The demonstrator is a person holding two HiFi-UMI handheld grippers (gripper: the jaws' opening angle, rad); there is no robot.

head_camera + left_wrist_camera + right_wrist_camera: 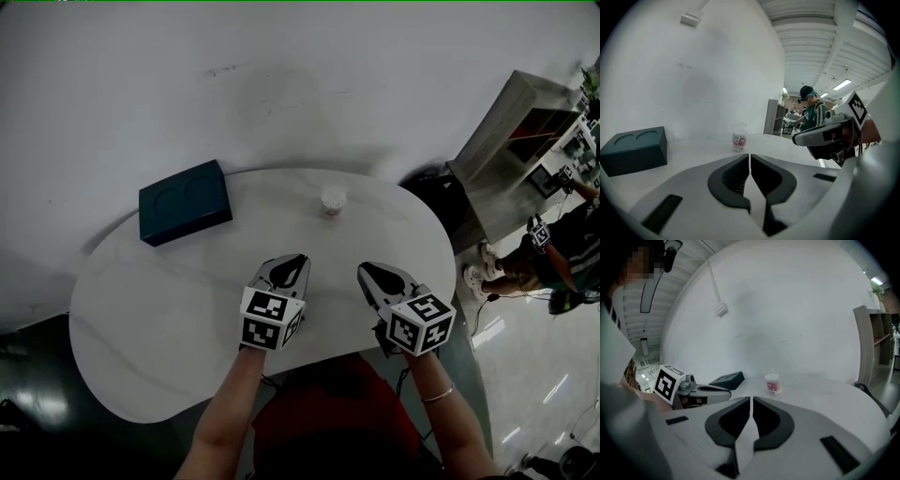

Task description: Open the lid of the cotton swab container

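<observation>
The cotton swab container is a small clear cup with a red label and a clear lid, standing upright at the far side of the white table. It also shows in the left gripper view and the right gripper view. My left gripper hovers over the table's middle, well short of the container, jaws shut on nothing. My right gripper is beside it on the right, also shut and empty. Each gripper sees the other: right gripper, left gripper.
A dark teal box with two round dents on top lies at the table's far left. A grey shelf unit stands to the right, with a person beside it. A white wall rises behind the table.
</observation>
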